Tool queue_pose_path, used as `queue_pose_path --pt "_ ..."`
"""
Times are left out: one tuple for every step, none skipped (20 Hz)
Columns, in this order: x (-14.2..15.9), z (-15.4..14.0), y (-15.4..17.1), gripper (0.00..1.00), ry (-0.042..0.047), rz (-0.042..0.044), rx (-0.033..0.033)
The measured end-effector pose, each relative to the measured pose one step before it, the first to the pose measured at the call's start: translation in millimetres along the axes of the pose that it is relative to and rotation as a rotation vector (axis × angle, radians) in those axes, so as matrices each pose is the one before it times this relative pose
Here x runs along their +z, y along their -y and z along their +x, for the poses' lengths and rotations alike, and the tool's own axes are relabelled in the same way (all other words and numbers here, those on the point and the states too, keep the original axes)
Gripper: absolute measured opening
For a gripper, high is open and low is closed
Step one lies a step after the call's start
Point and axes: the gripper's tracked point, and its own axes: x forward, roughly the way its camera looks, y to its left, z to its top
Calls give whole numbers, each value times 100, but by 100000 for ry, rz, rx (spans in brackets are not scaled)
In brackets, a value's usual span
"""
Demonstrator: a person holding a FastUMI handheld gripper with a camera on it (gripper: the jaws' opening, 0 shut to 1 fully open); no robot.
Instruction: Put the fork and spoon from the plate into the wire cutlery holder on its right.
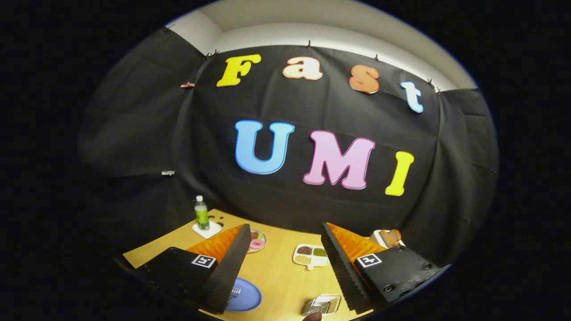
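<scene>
Claw (pixel 285 267) open above plate (pixel 246 299)

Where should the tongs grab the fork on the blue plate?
Probably its handle, from above. The fork lies flat on the blue plate, its prongs peeking past one finger, the handle hidden. The tongs are open, high above the table.

We see bare table (pixel 279 272) between our spread fingers (pixel 232 267), blue plate (pixel 245 298) left, wire holder (pixel 322 305) right, divided dish (pixel 311 256) beyond.
</scene>
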Motion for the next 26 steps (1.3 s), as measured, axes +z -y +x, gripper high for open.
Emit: queue_pose_path --pt "-1460 124 -999 98 -5284 1683 3320" --pt "-1717 269 -1182 97 -6543 2108 3495" --pt "-1279 193 -719 97 -5415 1075 2094" --pt "-1732 338 -559 97 -5803 506 1849" --pt "-1527 309 -679 97 -6037 69 2086" --pt "-1700 372 -844 97 -5944 66 2215" --pt "-1855 463 -713 96 -6470 306 2155" --pt "-1937 669 -804 97 -6126 722 2326" --pt "-1798 730 -702 96 -5880 1402 2326" --pt "-1660 952 -508 96 -5404 1511 2096" --pt "-1478 783 -363 95 -4123 1554 1412" --pt "-1180 721 -341 95 -3706 672 855" --pt "-1061 858 -225 94 -3732 -32 707" --pt "-1026 1089 -148 92 -2732 -12 102" --pt "-750 936 62 91 -2664 -136 -119" --pt "-757 985 140 89 -2410 164 49" --pt "-552 987 -59 88 -2359 -127 -23" --pt "-433 1024 -185 88 -2534 -622 230" --pt "-482 1216 -125 88 -1998 -565 -366" --pt "-501 636 -353 85 -2670 302 -8" --pt "-399 918 -104 81 -1930 74 -598" --pt "-411 999 -39 75 -1697 -209 -964" --pt "-372 748 26 72 -1724 -741 -1162" --pt "-375 747 315 67 -1659 -886 -1902" --pt "-322 742 104 66 -1507 -194 -1406" --pt "-497 607 -130 62 -1595 624 -146"
